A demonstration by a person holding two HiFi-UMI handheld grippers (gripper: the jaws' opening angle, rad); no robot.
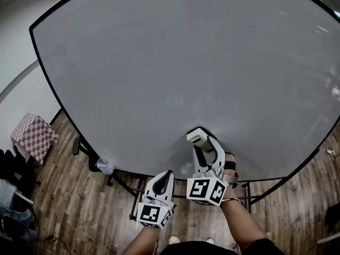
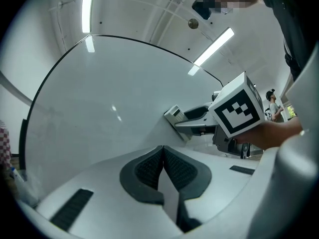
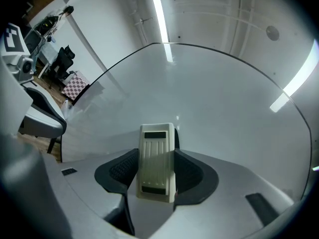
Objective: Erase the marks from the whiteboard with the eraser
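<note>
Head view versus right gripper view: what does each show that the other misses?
Only the head view shows the person's forearm and the right gripper from outside, marker cube included. Only the right gripper view shows the ceiling light strips and the ribbed back of the eraser, clamped between its jaws. Both show the whiteboard, with no marks visible, the checkered stool and the wooden floor.

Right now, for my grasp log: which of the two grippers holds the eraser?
The right gripper, its jaws clamped on the cream eraser. The left gripper has its jaws shut together with nothing between them.
</note>
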